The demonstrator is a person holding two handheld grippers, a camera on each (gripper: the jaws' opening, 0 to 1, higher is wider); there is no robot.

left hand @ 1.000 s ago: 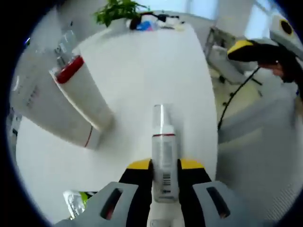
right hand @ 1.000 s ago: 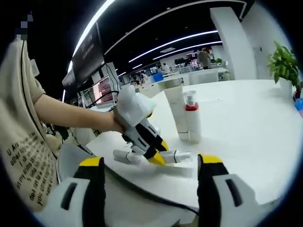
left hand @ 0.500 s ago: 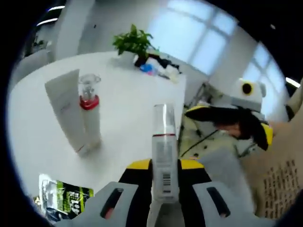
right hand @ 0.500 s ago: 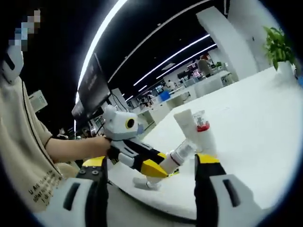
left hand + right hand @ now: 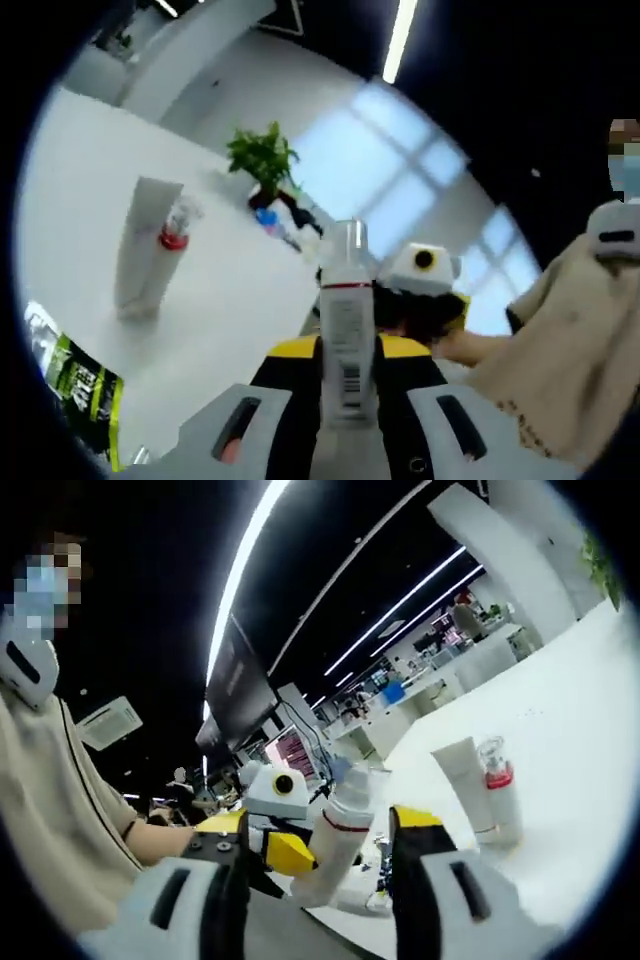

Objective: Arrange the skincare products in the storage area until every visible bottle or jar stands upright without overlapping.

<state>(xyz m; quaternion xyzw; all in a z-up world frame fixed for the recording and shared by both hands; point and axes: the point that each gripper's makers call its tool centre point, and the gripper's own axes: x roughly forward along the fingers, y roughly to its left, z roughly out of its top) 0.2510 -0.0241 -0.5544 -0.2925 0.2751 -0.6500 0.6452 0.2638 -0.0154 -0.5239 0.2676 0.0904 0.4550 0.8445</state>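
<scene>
My left gripper [image 5: 347,352] is shut on a slim white pump bottle [image 5: 346,330] with a red ring and a clear cap, held up off the table. A white tube [image 5: 140,250] stands cap down on the white table [image 5: 230,300], touching a white bottle with a red collar [image 5: 172,245] beside it. In the right gripper view the held pump bottle [image 5: 338,830] tilts up in the left gripper [image 5: 288,852], in front of my open right gripper [image 5: 320,825]. The tube [image 5: 463,785] and the red-collared bottle [image 5: 498,792] stand further right.
A green and black packet [image 5: 82,392] lies at the table's near left edge. A potted plant [image 5: 262,160] and small items sit at the far end. The right gripper [image 5: 425,285] and a person's beige sleeve [image 5: 560,340] are to the right.
The left gripper has lifted and tilted the pump bottle upward, off the table. The right gripper has also risen and tilted; its jaws stay apart.
</scene>
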